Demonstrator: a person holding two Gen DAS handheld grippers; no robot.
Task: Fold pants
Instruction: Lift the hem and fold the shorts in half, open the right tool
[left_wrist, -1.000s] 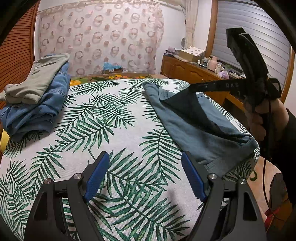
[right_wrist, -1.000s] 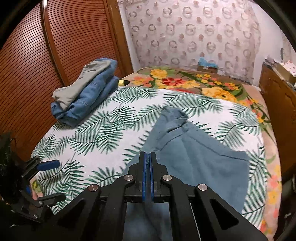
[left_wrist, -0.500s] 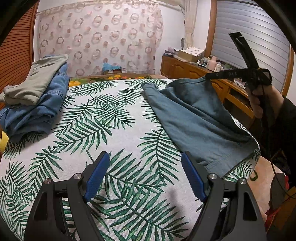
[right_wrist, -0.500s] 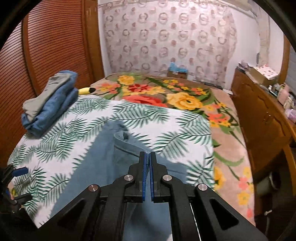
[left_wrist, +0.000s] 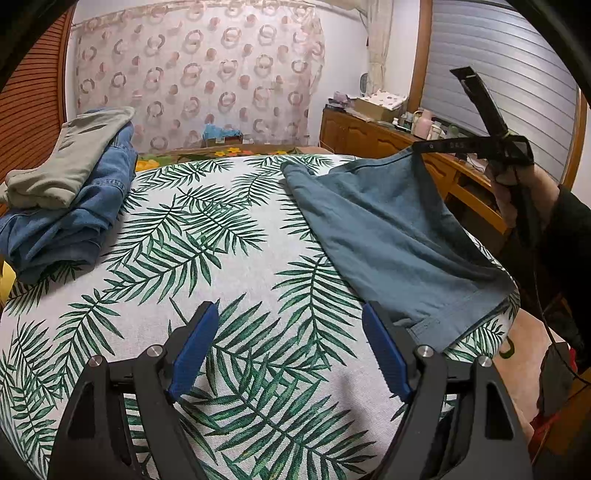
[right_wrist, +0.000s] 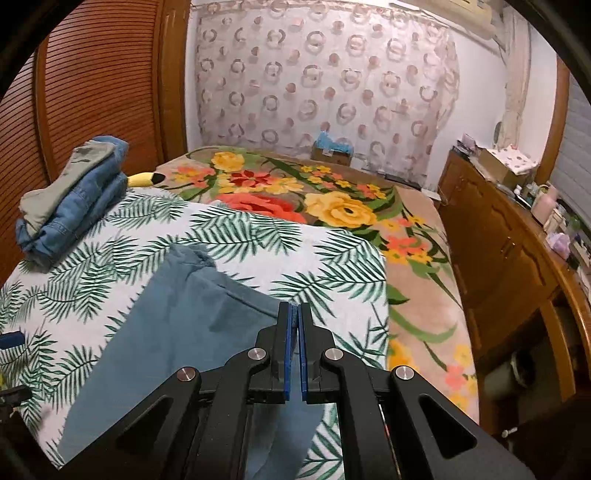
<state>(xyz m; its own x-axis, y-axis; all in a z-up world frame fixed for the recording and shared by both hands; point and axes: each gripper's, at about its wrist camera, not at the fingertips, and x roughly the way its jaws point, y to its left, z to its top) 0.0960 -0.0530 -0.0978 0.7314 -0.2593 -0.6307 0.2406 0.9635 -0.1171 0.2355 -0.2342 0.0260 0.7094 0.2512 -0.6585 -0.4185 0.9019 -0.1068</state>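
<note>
- The right gripper (right_wrist: 294, 325) has its jaws pinched tight on one edge of the blue-grey pants (left_wrist: 388, 236), lifting that edge clear of the bed (left_wrist: 221, 258).
- The left gripper (left_wrist: 288, 347) hovers over the leaf-print cover just beside the pants, jaws wide and empty.
- The rest of the pants lies flat along the bed's right side, its hem near the edge.
- To fold well, I'd carry the raised edge across level and taut, and pin the lying cloth with the free gripper.
- A stack of folded clothes (left_wrist: 62, 199) sits well apart.
</note>
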